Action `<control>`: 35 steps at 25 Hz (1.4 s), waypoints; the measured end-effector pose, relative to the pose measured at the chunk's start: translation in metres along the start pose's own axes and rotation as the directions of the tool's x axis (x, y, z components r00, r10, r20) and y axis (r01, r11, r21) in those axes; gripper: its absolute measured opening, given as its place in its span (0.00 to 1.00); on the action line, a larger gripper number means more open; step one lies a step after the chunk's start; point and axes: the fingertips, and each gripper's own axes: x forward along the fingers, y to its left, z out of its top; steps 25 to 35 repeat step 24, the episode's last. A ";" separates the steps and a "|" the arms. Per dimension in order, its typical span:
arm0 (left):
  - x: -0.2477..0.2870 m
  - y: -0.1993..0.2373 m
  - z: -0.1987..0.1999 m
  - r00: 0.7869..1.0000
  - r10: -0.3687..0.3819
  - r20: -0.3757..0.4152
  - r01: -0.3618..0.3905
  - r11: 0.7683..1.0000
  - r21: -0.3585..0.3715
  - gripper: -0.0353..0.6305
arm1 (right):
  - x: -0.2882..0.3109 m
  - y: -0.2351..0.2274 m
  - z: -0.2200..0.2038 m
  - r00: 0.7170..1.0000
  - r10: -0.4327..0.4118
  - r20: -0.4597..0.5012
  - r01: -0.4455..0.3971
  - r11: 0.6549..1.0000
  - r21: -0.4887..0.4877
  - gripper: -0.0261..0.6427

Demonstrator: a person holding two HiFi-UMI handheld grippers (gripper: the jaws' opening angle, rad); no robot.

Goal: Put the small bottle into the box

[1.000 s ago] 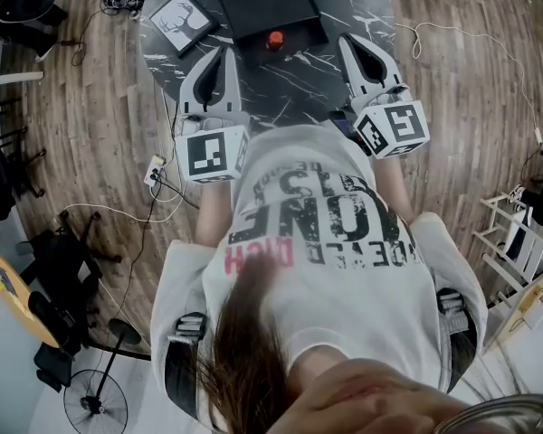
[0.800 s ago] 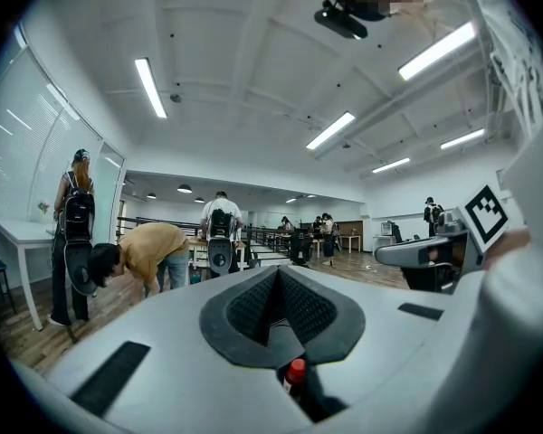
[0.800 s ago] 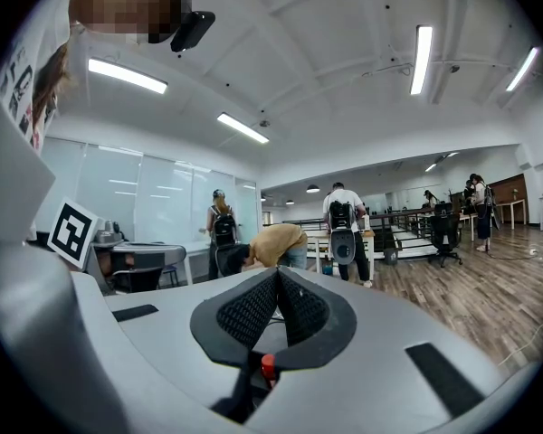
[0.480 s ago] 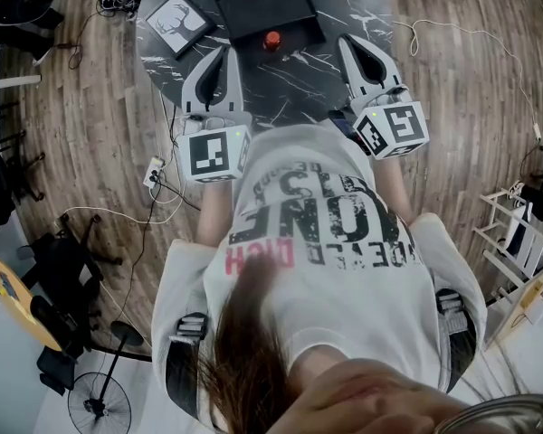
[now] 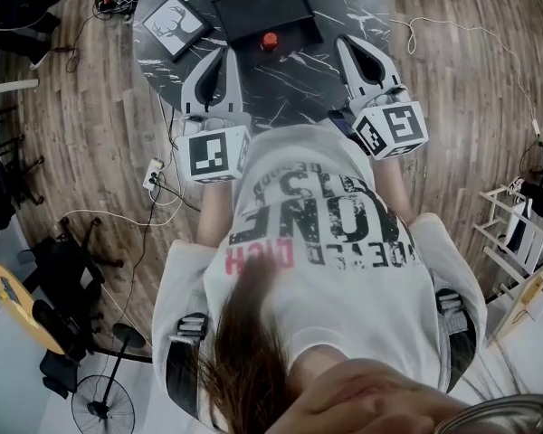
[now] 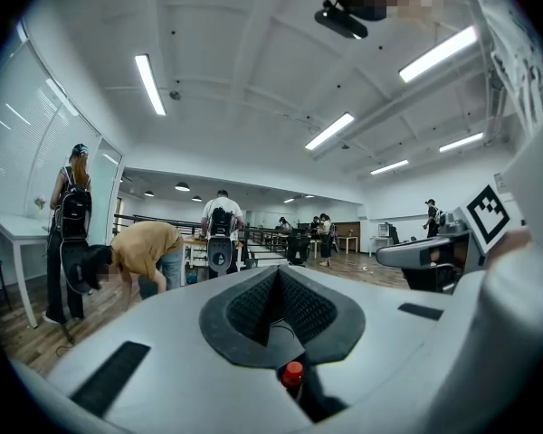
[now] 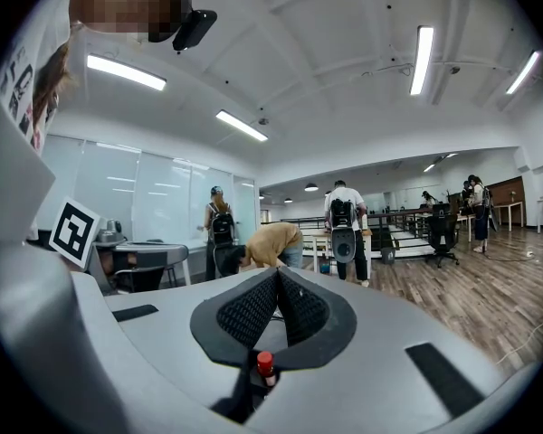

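Observation:
A small bottle with a red cap (image 5: pixel 269 40) stands on the dark marble table (image 5: pixel 290 80), just in front of the black box (image 5: pixel 253 12). My left gripper (image 5: pixel 224 51) is shut and empty, its tips left of the bottle and a little nearer me. The right gripper (image 5: pixel 343 41), also shut and empty, points at the table to the bottle's right. In the left gripper view the red cap (image 6: pixel 292 373) shows low behind the closed jaws (image 6: pixel 277 272). It shows the same way (image 7: pixel 265 363) in the right gripper view (image 7: pixel 277 273).
A framed deer picture (image 5: pixel 175 23) lies on the table left of the box. Cables and a power strip (image 5: pixel 154 172) lie on the wooden floor at left, a fan (image 5: pixel 95 405) stands lower left, and a white rack (image 5: pixel 516 233) is at right. Several people (image 6: pixel 145 256) stand far off.
Both grippers stay where they were, still shut. Only the head view has drifted a little, so the table sits slightly higher and further left in the picture.

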 end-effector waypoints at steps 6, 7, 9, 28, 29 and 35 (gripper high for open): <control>0.001 -0.001 0.000 1.000 -0.008 0.000 0.008 1.000 -0.001 0.06 | -0.001 -0.001 0.000 1.000 -0.010 -0.004 0.010 1.000 -0.001 0.04; 0.001 0.000 0.000 1.000 -0.009 0.000 0.009 1.000 -0.001 0.06 | -0.001 -0.001 0.000 1.000 -0.013 -0.005 0.013 1.000 0.000 0.04; 0.001 0.000 -0.001 1.000 -0.010 -0.001 0.010 1.000 -0.002 0.06 | 0.000 -0.001 -0.001 1.000 -0.017 -0.006 0.017 1.000 0.001 0.04; 0.004 0.010 -0.003 1.000 -0.015 -0.009 0.015 1.000 -0.002 0.06 | 0.009 0.003 0.001 1.000 -0.014 -0.010 0.014 1.000 -0.011 0.04; 0.004 0.010 -0.003 1.000 -0.015 -0.009 0.015 1.000 -0.002 0.06 | 0.009 0.003 0.001 1.000 -0.014 -0.010 0.014 1.000 -0.011 0.04; 0.004 0.010 -0.003 1.000 -0.015 -0.009 0.015 1.000 -0.002 0.06 | 0.009 0.003 0.001 1.000 -0.014 -0.010 0.014 1.000 -0.011 0.04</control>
